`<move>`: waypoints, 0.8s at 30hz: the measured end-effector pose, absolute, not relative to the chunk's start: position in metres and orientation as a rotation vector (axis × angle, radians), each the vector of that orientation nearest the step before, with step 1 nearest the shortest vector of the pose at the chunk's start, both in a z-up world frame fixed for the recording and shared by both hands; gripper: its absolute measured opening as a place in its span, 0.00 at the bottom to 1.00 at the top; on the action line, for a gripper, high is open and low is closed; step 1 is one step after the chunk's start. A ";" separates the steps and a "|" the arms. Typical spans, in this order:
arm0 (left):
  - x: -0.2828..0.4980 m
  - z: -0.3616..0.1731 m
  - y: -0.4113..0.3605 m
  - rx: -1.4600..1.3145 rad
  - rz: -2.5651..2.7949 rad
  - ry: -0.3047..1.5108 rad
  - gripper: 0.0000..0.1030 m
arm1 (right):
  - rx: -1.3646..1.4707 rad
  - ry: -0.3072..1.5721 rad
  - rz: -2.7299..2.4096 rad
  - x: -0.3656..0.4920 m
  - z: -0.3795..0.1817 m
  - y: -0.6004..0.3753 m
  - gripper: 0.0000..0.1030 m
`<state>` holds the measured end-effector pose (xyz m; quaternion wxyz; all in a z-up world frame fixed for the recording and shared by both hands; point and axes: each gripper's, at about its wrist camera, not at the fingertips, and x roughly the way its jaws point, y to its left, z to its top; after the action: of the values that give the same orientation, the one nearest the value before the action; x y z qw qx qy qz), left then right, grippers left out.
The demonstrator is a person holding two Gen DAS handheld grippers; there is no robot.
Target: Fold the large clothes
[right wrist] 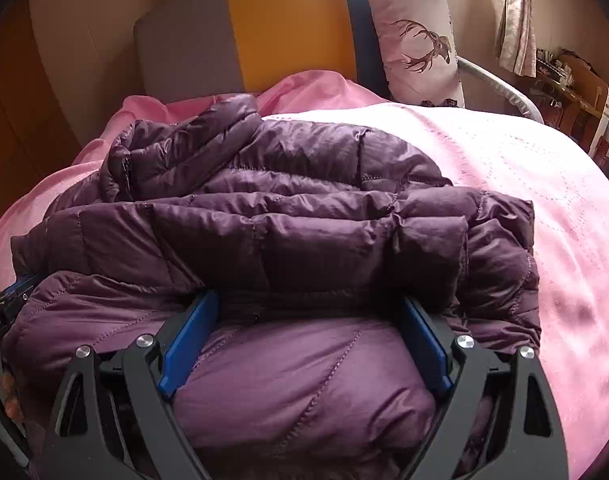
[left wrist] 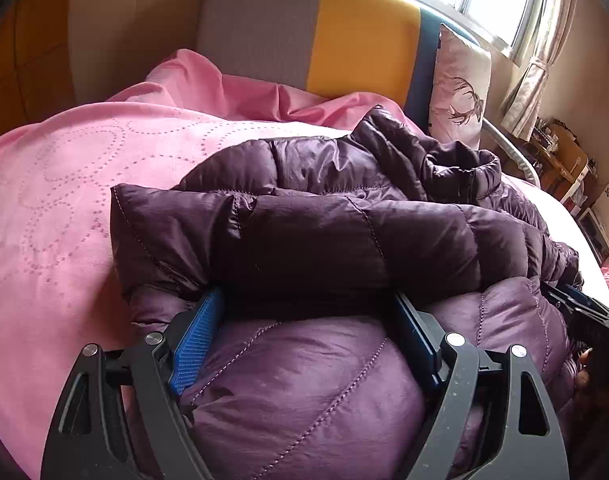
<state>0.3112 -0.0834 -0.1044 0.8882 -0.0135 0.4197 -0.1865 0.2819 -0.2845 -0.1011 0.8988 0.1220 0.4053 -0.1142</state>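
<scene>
Fingertips of both grippers vanish under puffy purple jacket (left wrist: 324, 240) folds.

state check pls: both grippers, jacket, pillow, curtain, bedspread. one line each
left gripper: jaws wide, jacket bulging between them, no clamp visible
right gripper: jaws wide, straddling jacket, no clamp visible
purple puffer jacket: folded over itself, bunched, on the bed
pink bedspread: spread flat, rumpled near headboard
deer pillow: upright against headboard
curtain: drawn aside
</scene>
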 end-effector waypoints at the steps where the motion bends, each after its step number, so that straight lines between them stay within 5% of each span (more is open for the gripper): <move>1: 0.314 -0.107 -0.083 -0.031 -0.387 0.877 0.79 | 0.249 0.844 -0.238 0.284 -0.105 -0.284 0.85; 14: 0.301 -0.097 -0.090 0.028 -0.325 0.858 0.79 | 0.230 0.855 -0.242 0.291 -0.111 -0.283 0.87; 17: 0.281 -0.079 -0.091 0.071 -0.254 0.798 0.89 | 0.225 0.869 -0.237 0.289 -0.099 -0.281 0.91; 24: 0.249 -0.046 -0.098 0.132 -0.227 0.644 0.89 | 0.206 0.778 -0.201 0.261 -0.054 -0.259 0.93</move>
<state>0.2494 -0.0976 -0.0459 0.9402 0.0646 0.3154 -0.1110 0.2615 -0.2591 -0.0540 0.9152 0.1003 0.3779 -0.0976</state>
